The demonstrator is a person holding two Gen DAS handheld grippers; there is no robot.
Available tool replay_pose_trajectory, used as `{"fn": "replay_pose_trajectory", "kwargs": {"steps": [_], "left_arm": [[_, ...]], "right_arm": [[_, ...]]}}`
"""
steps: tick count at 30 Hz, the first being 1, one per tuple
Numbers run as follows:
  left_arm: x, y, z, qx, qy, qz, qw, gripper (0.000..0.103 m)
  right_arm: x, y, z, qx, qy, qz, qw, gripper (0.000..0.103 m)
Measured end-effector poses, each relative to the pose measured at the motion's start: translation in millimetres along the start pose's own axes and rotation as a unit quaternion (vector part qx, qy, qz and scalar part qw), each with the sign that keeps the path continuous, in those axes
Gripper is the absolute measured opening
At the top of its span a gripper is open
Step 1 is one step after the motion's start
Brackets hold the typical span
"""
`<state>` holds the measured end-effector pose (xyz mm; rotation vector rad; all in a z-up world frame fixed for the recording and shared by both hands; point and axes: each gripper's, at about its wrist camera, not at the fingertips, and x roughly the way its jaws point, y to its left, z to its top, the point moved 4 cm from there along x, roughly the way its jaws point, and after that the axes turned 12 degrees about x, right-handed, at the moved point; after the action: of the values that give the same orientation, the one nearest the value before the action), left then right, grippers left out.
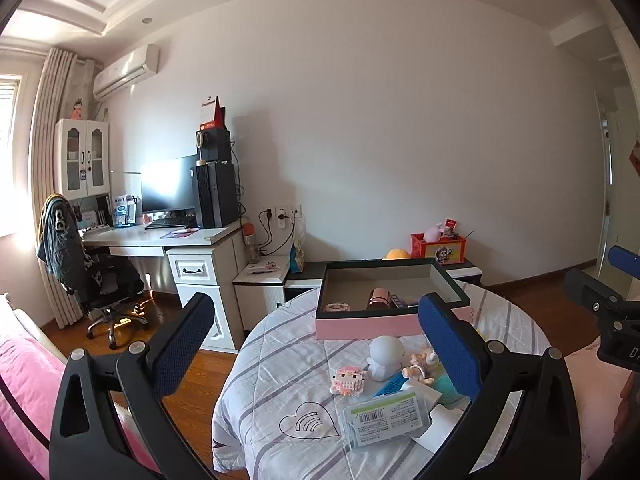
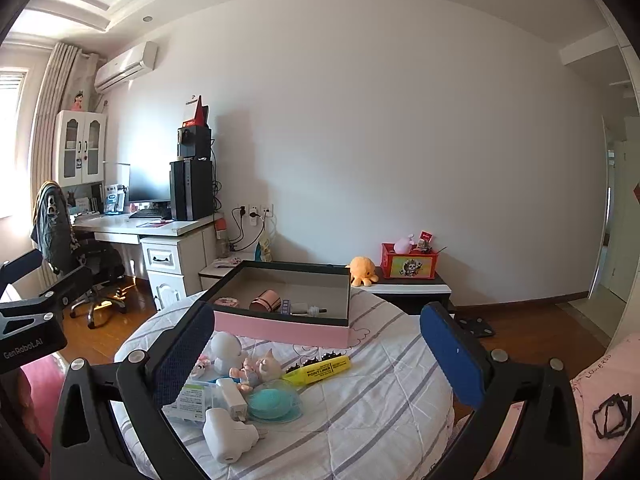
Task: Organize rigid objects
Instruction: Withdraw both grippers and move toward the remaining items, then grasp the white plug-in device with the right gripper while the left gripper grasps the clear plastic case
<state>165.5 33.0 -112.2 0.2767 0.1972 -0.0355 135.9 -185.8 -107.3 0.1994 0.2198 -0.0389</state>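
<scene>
Both grippers hover with jaws spread wide, grasping nothing — the left gripper [image 1: 316,344] and the right gripper [image 2: 318,344]. Ahead of the fingers sits the pink box [image 2: 280,326], some items already inside. Between the right fingers lie a yellow highlighter [image 2: 320,368] and small figurines [image 2: 258,368] — loose on the striped quilt [image 2: 380,400].

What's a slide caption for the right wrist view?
Open right gripper hovers over toys and a yellow highlighter on the quilt, with the partly filled pink box beyond.
</scene>
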Motion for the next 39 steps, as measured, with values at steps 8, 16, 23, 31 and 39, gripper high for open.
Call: {"fn": "replay_pose_trajectory", "kwargs": {"steps": [8,16,23,31,39], "left_arm": [[4.9,0.5,-6.3,0.001,0.015,0.001,0.9999,0.103],[33.3,-3.4,-44.3,0.007,0.078,-0.012,0.9968,0.103],[45.4,-11.2,-66.5,0.020,0.115,-0.023,0.9929,0.103],[53.9,-12.2,-76.5,0.022,0.133,-0.030,0.9904,0.103],[69.8,-42.5,-92.3,0.025,0.162,-0.083,0.9829,0.103]], "right_arm": [[2.3,-5.8,-5.5,0.000,0.010,-0.008,1.000,0.103],[45.0,5.3,-65.0,-0.002,0.109,0.018,0.994,0.103],[91.6,26.4,-139.9,0.007,0.209,0.049,0.977,0.103],[116.7,26.8,-174.8,0.034,0.259,0.089,0.961,0.076],[99.8,3.9,-163.7,0.012,0.234,0.062,0.970,0.076]]}}
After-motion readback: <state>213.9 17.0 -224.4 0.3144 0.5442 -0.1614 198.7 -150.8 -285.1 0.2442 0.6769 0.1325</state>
